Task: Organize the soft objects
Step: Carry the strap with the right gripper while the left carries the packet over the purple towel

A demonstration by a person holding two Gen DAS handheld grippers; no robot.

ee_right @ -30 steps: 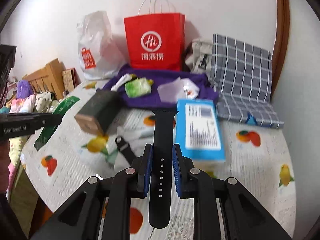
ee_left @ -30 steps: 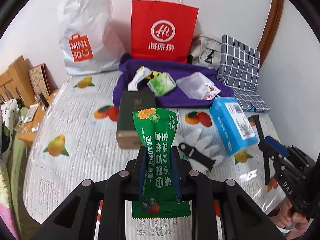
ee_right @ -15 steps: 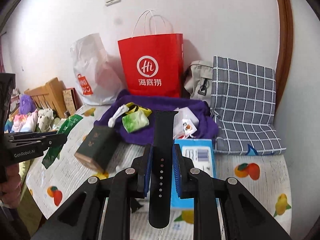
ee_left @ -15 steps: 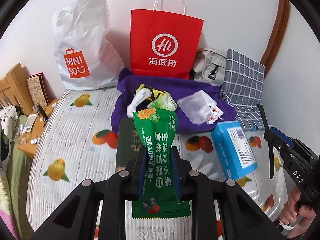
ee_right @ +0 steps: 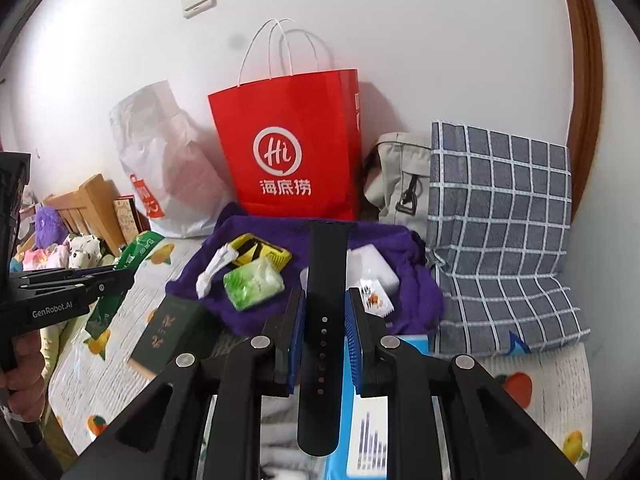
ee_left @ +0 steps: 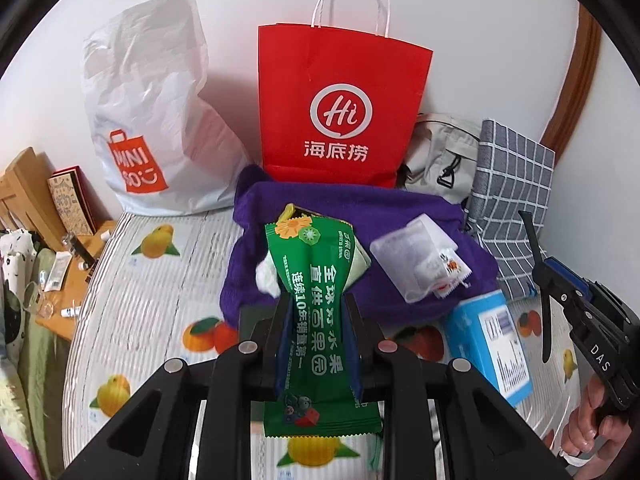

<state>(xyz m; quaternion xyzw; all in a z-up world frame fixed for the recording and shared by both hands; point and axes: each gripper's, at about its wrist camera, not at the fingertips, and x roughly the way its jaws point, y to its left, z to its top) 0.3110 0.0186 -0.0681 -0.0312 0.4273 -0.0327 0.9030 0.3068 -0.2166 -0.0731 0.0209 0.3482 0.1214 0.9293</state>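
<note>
The left gripper [ee_left: 316, 344] had its jaws narrowed onto a green snack packet [ee_left: 316, 312], which stood upright between the pads. The right gripper [ee_right: 325, 340] likewise pinched a black watch strap [ee_right: 325, 300], its lower end hanging below the jaws. Beyond them, above the fruit-print bed cover [ee_left: 132, 320], a purple cloth [ee_right: 380, 248] carried small packets, partly hidden behind the held things. A blue box [ee_left: 496, 344] lay beside it, cut off in the right view. Farthest stood a red paper bag [ee_left: 340, 104].
</note>
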